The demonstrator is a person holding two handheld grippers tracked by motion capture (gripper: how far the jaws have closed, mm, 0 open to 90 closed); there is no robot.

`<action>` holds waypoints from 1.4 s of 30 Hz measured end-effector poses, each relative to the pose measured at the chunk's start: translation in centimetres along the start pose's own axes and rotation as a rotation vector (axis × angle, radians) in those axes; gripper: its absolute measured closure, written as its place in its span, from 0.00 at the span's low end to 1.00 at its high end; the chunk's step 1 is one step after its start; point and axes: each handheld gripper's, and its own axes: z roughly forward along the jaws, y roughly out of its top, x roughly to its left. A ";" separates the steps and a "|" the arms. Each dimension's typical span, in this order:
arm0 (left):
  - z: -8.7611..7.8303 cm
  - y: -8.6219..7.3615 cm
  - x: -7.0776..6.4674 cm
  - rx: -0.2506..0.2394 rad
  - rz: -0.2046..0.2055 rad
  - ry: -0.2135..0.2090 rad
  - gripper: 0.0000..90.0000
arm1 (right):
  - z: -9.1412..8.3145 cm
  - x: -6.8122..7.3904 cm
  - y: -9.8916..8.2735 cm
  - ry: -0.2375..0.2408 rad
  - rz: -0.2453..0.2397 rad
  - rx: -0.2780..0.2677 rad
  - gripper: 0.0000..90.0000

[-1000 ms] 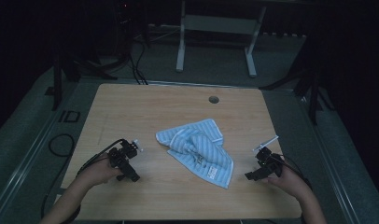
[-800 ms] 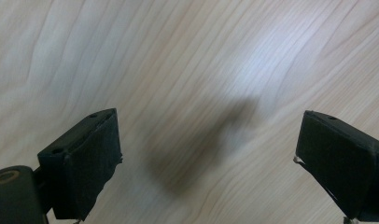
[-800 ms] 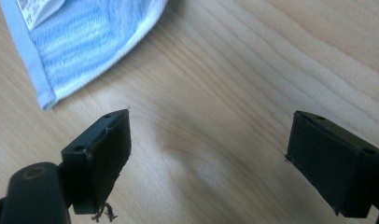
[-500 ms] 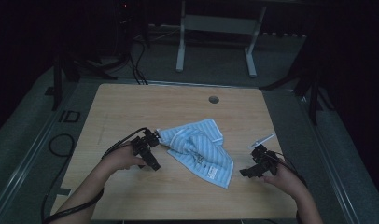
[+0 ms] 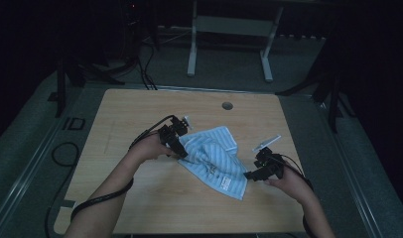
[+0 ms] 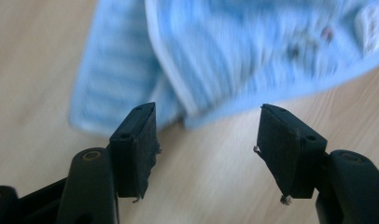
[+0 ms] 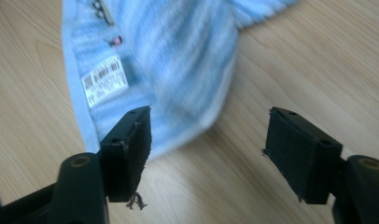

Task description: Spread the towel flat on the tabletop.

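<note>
A light-blue striped cloth (image 5: 214,157) lies crumpled on the wooden table (image 5: 140,114). My left gripper (image 5: 181,152) is at its left edge. In the left gripper view the jaws (image 6: 206,108) stand apart. They have just been closing, and the blurred cloth (image 6: 225,51) reaches in between the tips without the pads touching it. My right gripper (image 5: 249,174) is at the cloth's near right corner. Its jaws (image 7: 208,112) have also just been closing and are open. The cloth (image 7: 173,60), with a white label (image 7: 105,80), lies partly between them.
A small round hole (image 5: 227,105) sits near the table's far edge. A white metal frame (image 5: 229,25) stands on the floor behind the table. Cables (image 5: 60,153) trail on the floor at the left. The surroundings are dark.
My left hand has moved right and away from the person, up to the cloth's left edge. My right hand has shifted a little left, toward the cloth's near right corner.
</note>
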 end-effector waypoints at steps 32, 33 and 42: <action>2.4 1.9 0.4 -0.105 -0.060 -0.151 1.00 | 0.9 2.2 1.0 -0.071 -0.152 0.038 0.94; 2.4 1.9 0.4 -0.105 -0.060 -0.151 1.00 | 0.9 2.2 1.0 -0.071 -0.152 0.038 0.94; 3.6 -0.5 0.8 -0.025 -0.116 -0.151 0.64 | 0.3 2.1 0.2 -0.082 -0.138 0.038 0.94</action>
